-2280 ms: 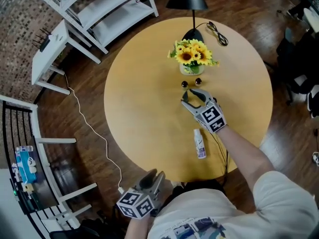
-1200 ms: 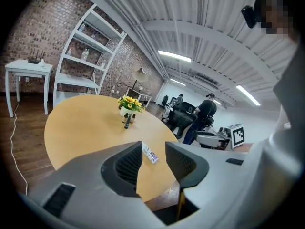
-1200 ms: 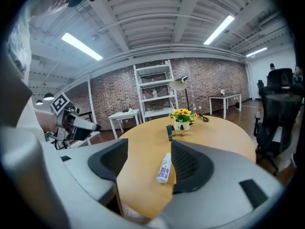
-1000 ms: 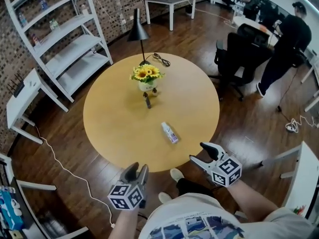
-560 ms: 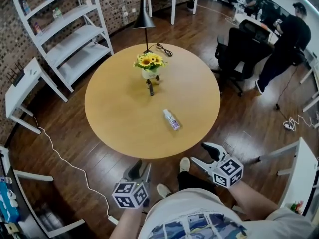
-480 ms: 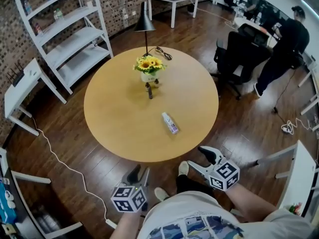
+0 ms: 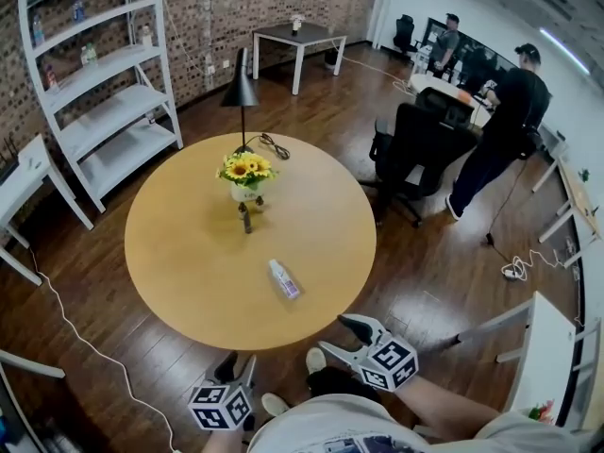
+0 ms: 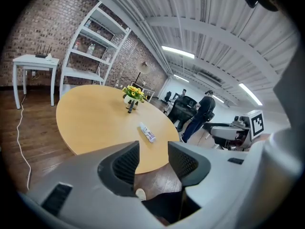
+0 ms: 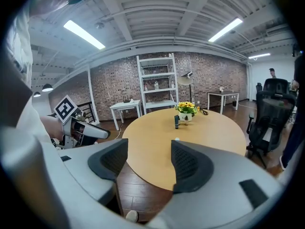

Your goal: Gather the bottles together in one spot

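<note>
On the round tabletop (image 7: 170,253), the white bottle (image 7: 284,279) lies on its side near the person's edge. Its long axis runs diagonally, with the base end toward the right gripper (image 7: 332,333), the nearer of the two. The dark bottle (image 7: 246,218) stands upright well beyond, just in front of the vase (image 7: 243,192), which holds sunflowers (image 7: 243,168). Both grippers hang off the tabletop, clear of every bottle. Right gripper: jaws apart, empty. Left gripper (image 7: 240,364): jaws have just been opening, nothing between them.

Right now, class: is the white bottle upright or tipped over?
Tipped over. The white bottle lies flat on its side on the table; the head view and the left gripper view both show it lengthwise.
</note>
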`<state>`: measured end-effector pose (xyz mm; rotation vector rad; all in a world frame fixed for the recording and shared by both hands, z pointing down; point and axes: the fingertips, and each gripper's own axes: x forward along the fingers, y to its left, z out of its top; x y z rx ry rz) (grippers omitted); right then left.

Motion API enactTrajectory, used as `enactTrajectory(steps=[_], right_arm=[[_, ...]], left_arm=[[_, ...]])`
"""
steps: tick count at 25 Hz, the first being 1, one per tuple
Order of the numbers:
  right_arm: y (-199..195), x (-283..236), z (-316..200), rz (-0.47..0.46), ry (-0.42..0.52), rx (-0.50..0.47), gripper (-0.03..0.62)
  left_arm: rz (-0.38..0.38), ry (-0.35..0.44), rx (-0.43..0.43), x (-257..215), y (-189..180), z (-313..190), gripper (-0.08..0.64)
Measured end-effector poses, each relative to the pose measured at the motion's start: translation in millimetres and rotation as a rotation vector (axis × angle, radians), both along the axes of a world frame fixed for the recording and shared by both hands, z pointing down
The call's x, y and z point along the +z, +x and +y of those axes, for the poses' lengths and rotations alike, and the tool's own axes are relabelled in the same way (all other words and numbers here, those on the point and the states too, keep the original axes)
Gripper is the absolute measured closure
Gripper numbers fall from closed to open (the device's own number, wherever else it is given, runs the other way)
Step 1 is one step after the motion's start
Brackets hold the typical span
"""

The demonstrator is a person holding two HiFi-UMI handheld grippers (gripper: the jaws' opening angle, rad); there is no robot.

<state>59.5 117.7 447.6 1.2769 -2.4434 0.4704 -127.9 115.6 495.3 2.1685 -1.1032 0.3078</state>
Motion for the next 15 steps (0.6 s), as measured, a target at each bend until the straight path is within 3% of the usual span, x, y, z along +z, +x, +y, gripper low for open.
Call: enactTrajectory(steps=[6, 15], right_arm=[[36.6, 8.2, -39.2, -0.014, 0.007, 0.001, 0.287], [105.3, 11.3, -96.2, -0.047, -0.028, -0.021, 0.287]], left_arm=[[-0.013, -0.014, 0.008, 19.1, 38.6, -44.7, 0.380], [-0.110, -0.143, 0.022, 59.6, 113.7, -115.8, 0.360]])
